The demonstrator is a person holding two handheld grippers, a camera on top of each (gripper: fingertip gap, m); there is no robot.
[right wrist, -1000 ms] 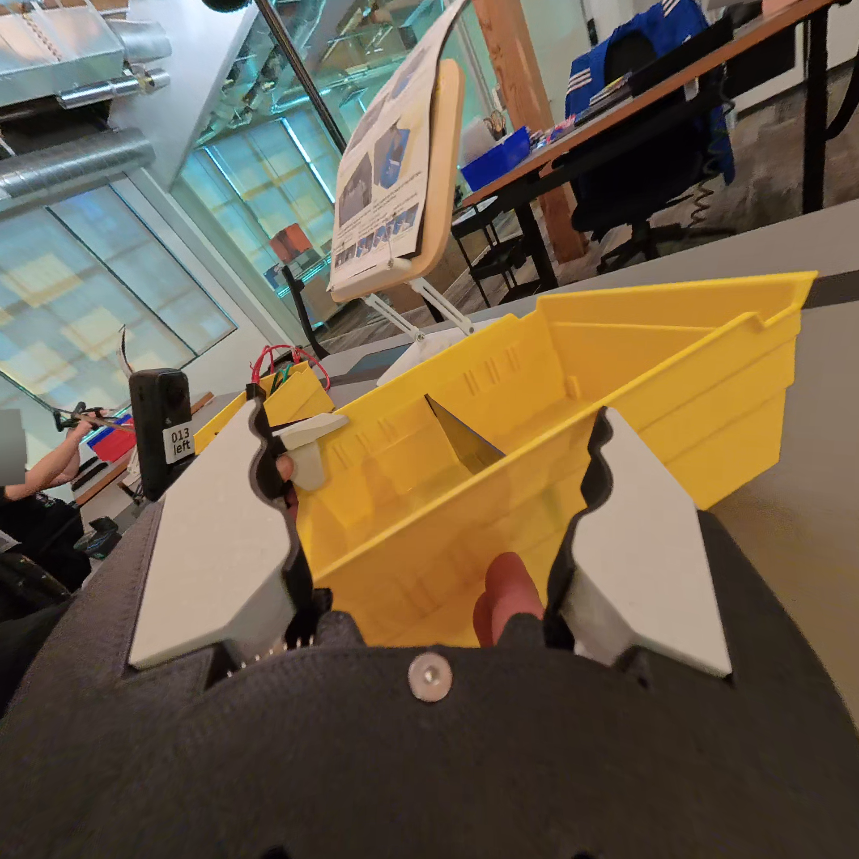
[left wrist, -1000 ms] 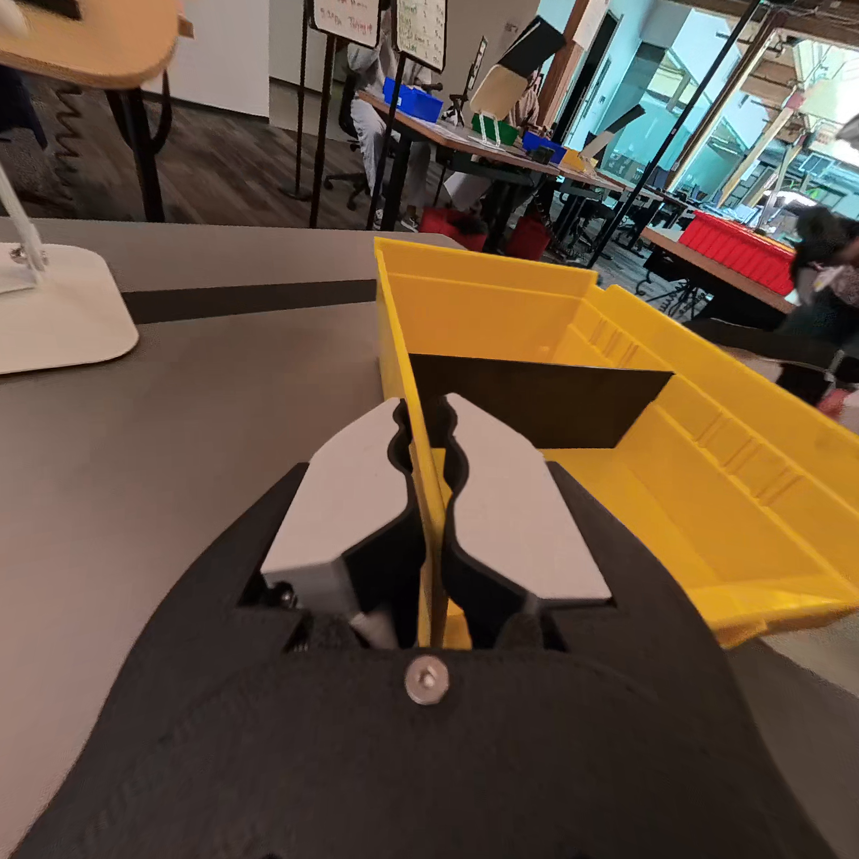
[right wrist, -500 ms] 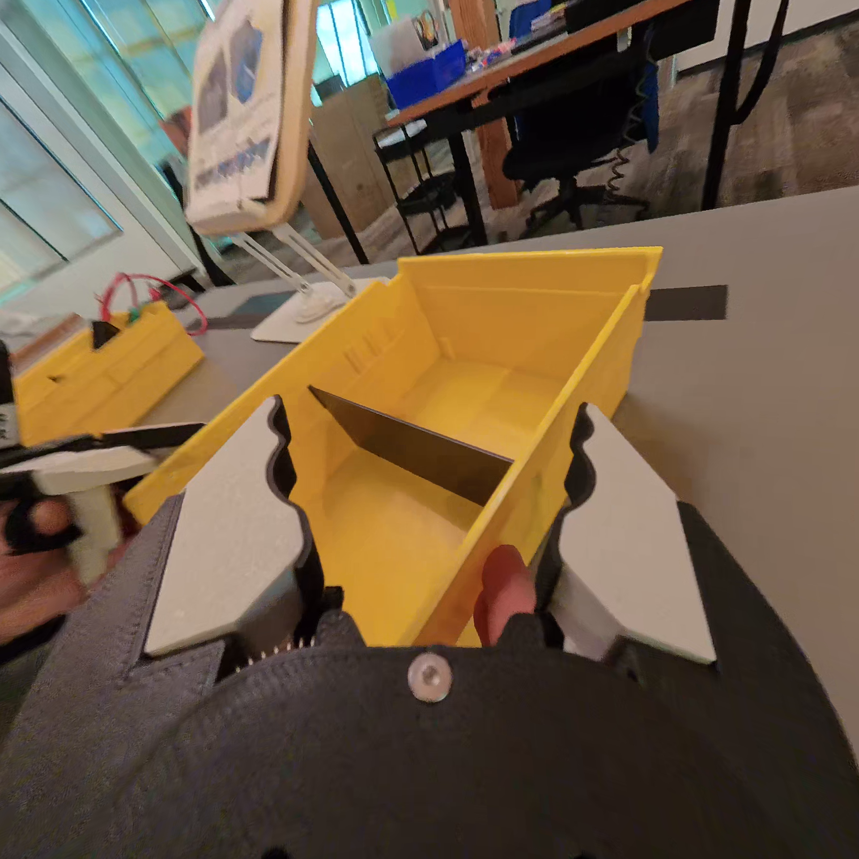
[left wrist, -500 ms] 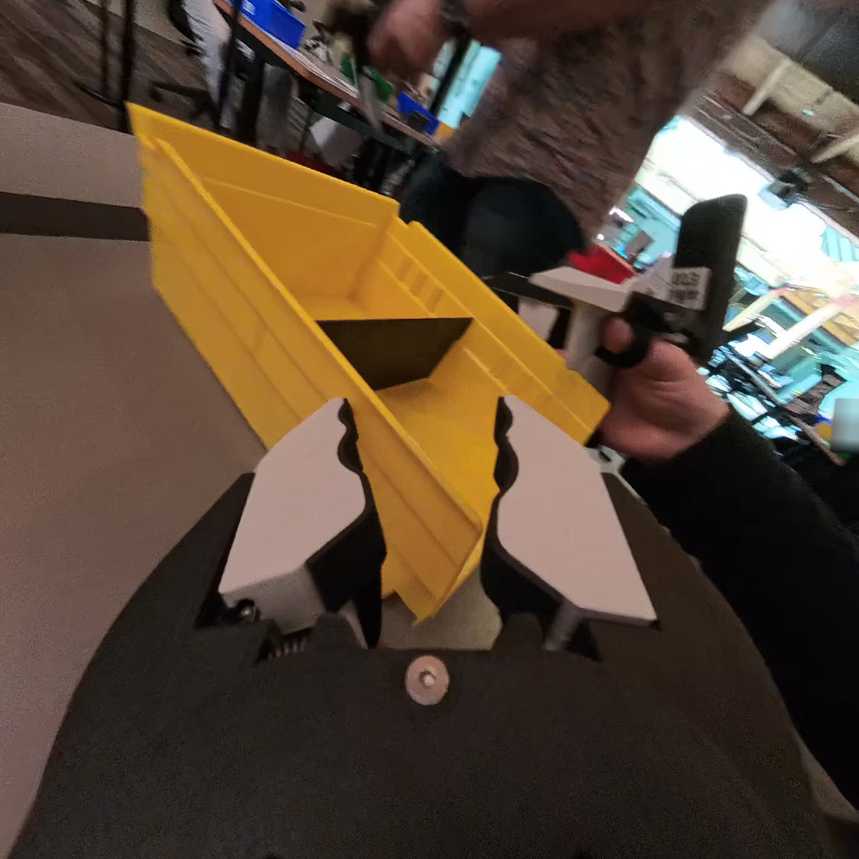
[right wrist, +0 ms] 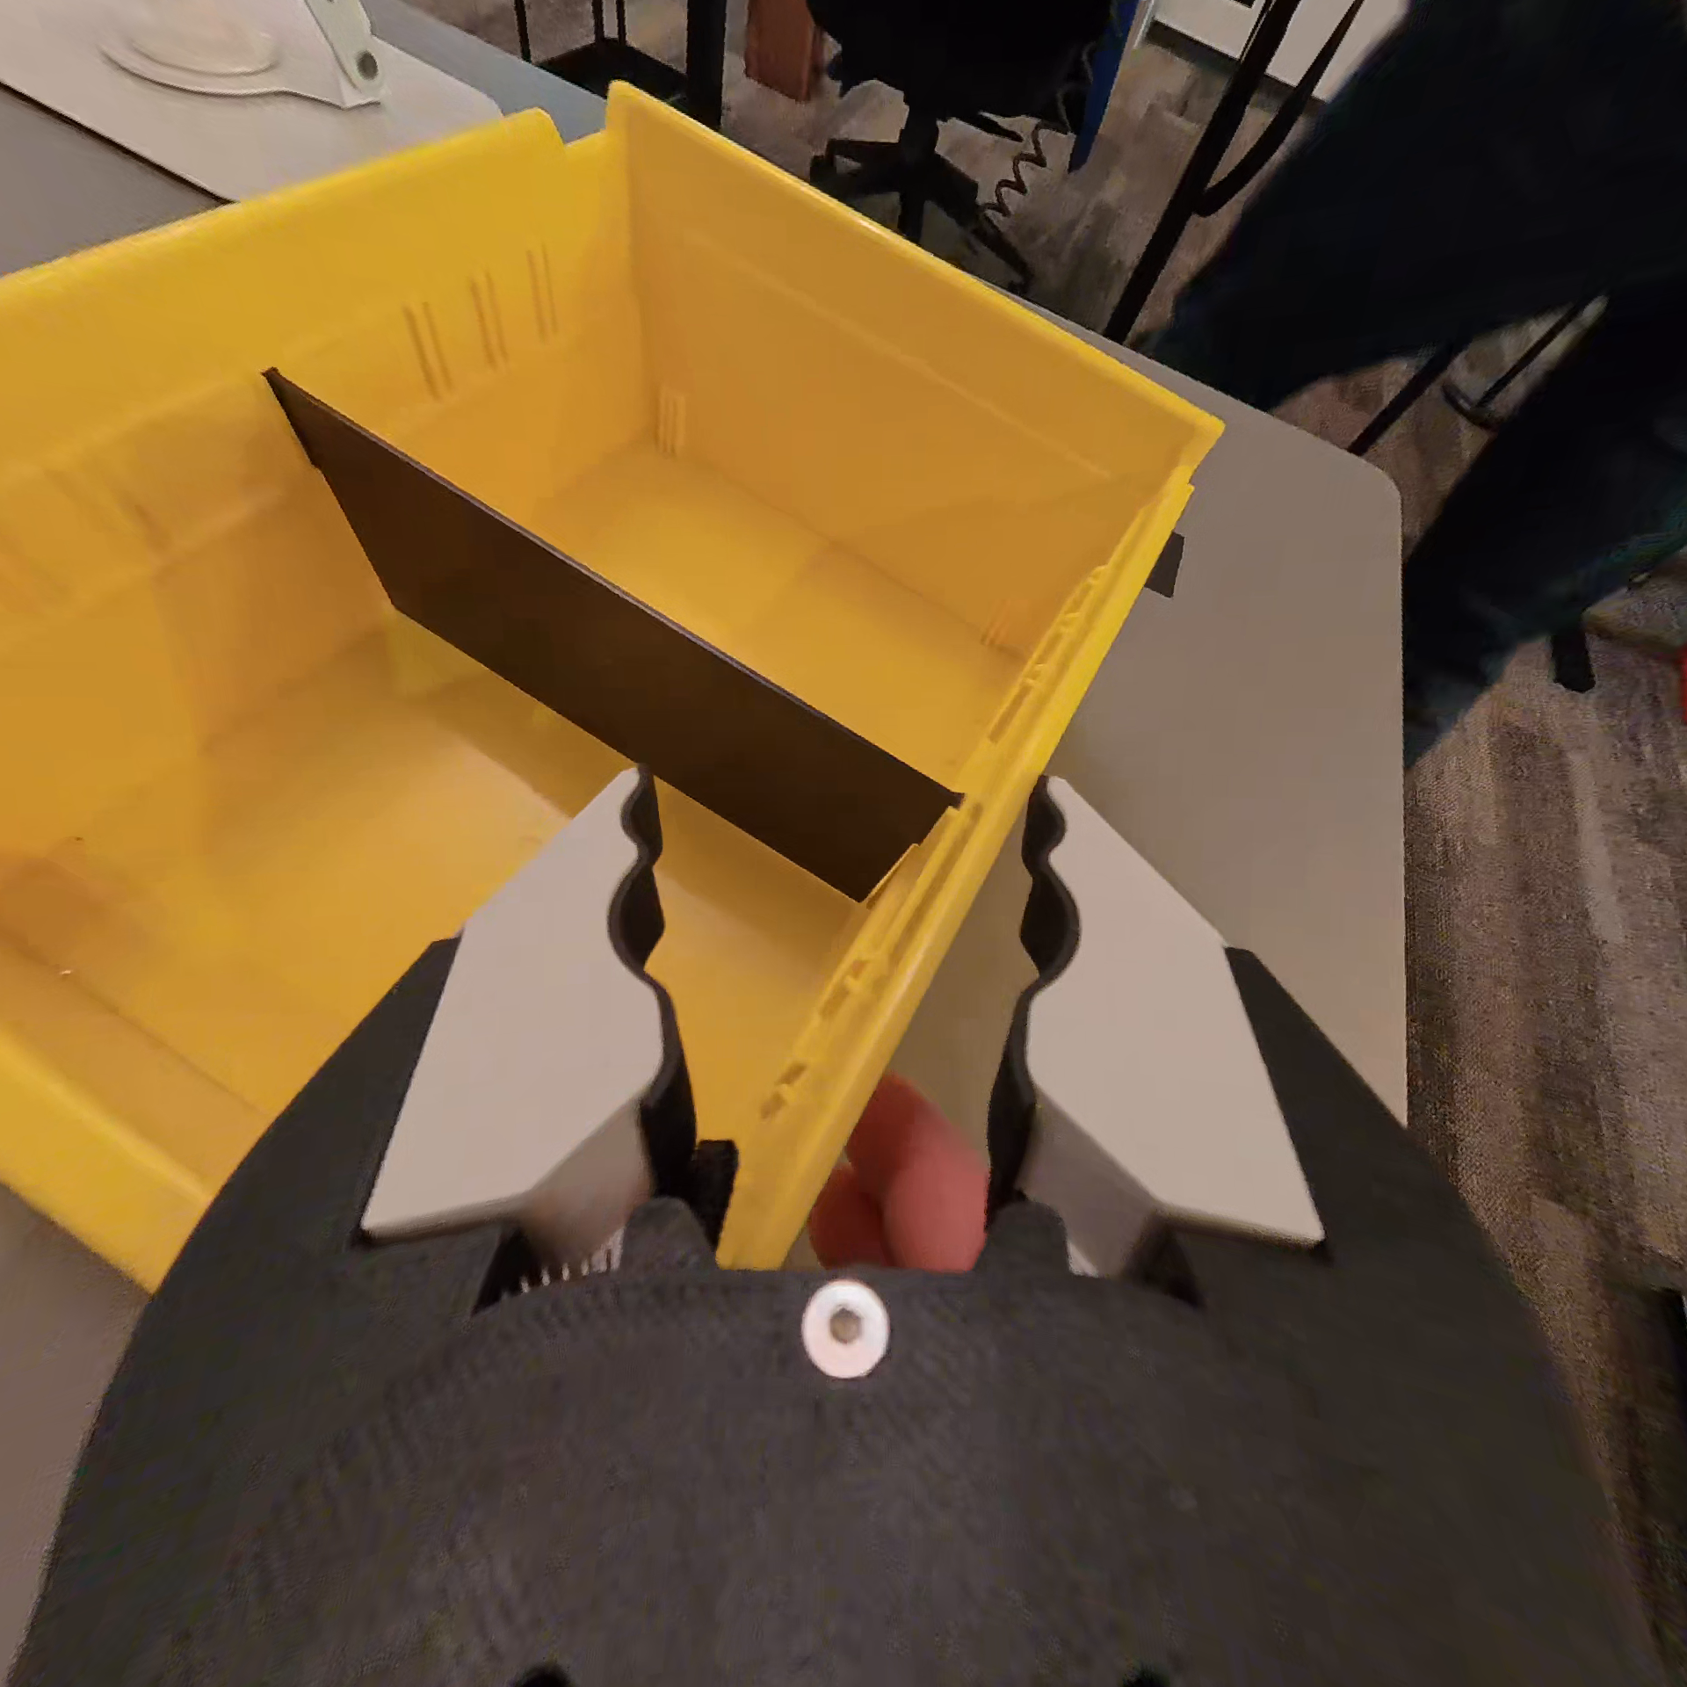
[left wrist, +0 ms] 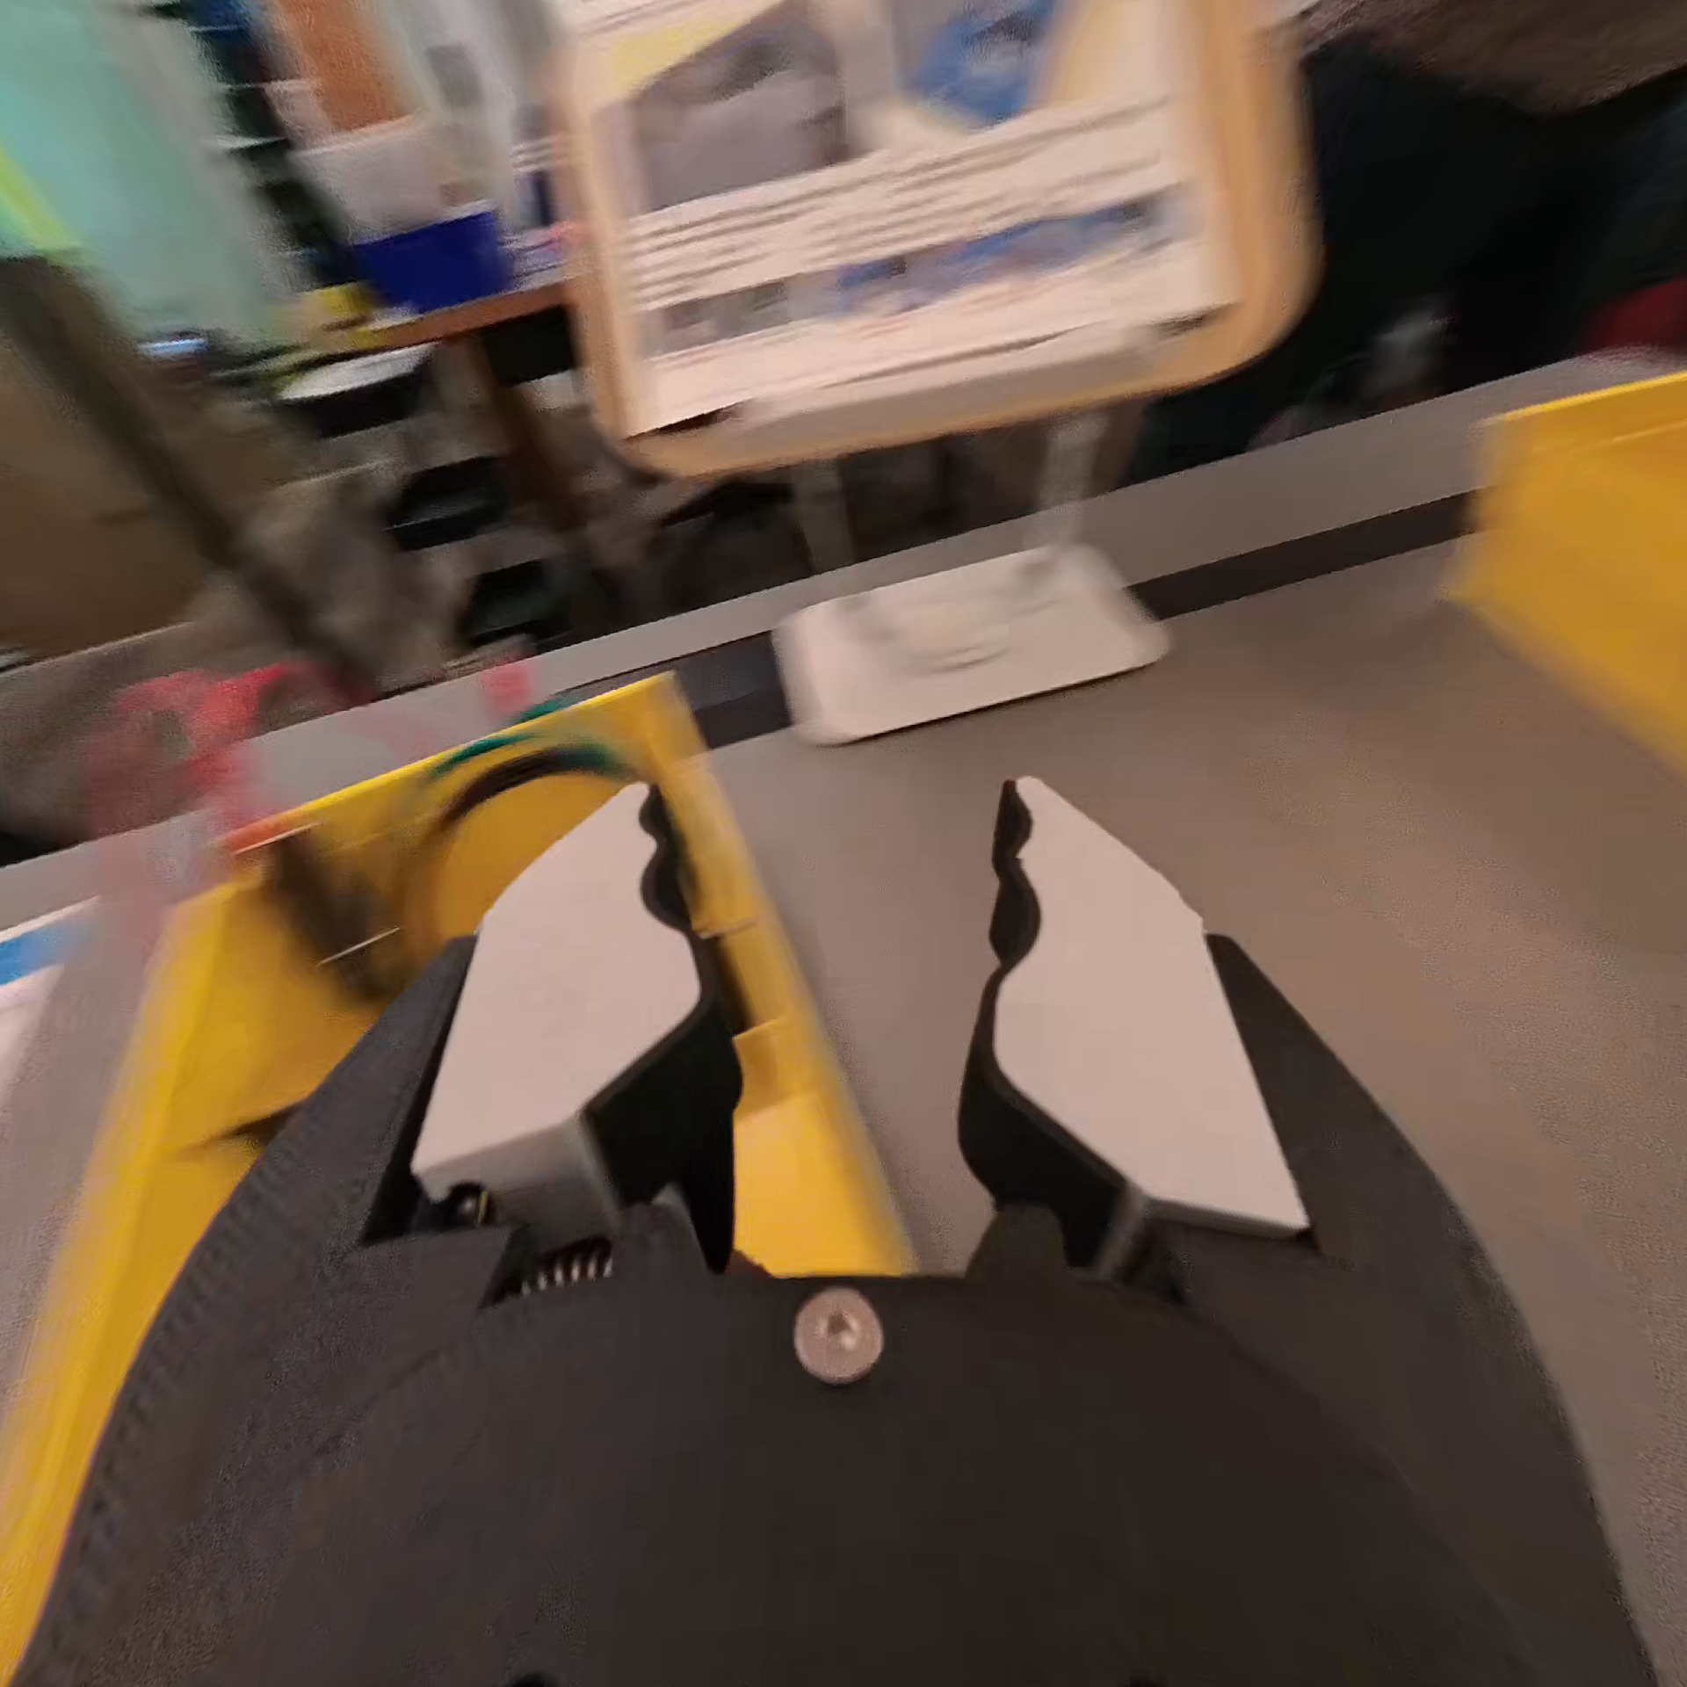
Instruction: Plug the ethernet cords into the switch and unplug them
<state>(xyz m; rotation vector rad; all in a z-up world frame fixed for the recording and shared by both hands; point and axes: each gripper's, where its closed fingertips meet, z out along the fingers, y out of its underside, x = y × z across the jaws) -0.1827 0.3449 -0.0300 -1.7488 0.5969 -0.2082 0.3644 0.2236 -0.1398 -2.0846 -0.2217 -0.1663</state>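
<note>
Over the grey surface (right wrist: 1214,694), my right hand-held gripper (right wrist: 840,803) has its jaws apart, straddling the right side wall of a large yellow bin (right wrist: 913,365) split by a black divider (right wrist: 584,630). My left hand-held gripper (left wrist: 826,803) is spread apart too, holding nothing, above a second yellow bin (left wrist: 228,1022) where blurred red and green cords (left wrist: 511,758) lie. I cannot make out the switch.

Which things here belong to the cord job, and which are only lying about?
Job: cords, blurred, in the small bin; left tool; right tool.
Lying about: big bin with divider, its wall inside the open right tool; stand.
</note>
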